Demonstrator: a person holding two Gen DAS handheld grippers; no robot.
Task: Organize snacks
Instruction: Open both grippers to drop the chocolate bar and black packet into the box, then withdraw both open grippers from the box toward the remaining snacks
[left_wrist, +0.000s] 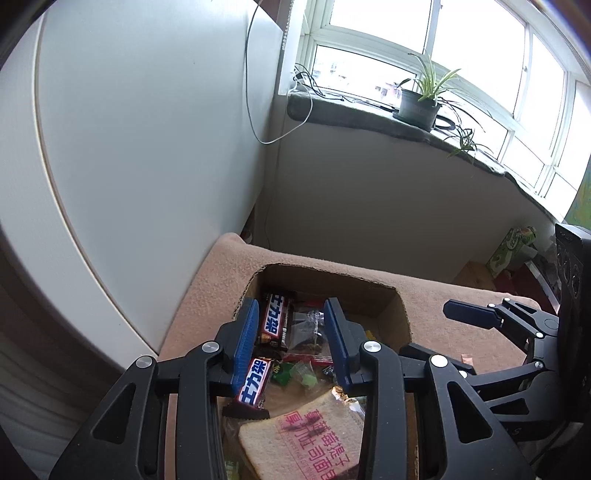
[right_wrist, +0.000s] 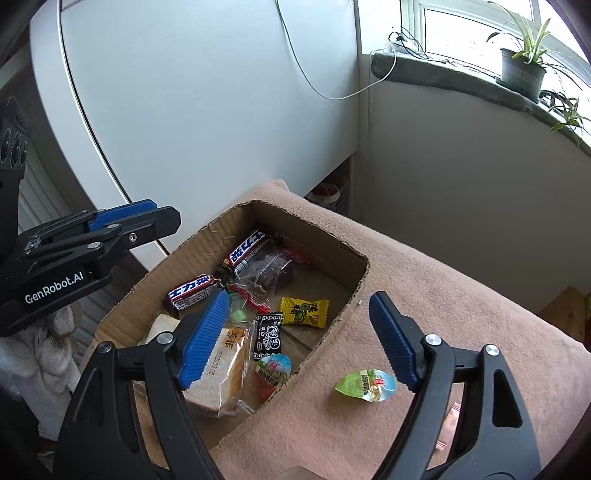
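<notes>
There is one cardboard box (right_wrist: 343, 254). Inside it lie two chocolate bars (right_wrist: 192, 291) (right_wrist: 248, 249), two wrapped bread slices (right_wrist: 227, 363) (left_wrist: 295, 439), one clear bag with dark pieces (right_wrist: 267, 275), one yellow candy (right_wrist: 303, 312), one black sachet (right_wrist: 267, 334) and one jelly cup (right_wrist: 273, 369). One more jelly cup (right_wrist: 366, 384) lies outside the box on the brown blanket (right_wrist: 461, 314). One potted plant (left_wrist: 419, 105) stands on the windowsill (left_wrist: 373, 118).

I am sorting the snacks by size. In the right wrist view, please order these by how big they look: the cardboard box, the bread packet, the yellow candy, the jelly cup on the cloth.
1. cardboard box
2. bread packet
3. jelly cup and yellow candy: alike, unranked.
</notes>
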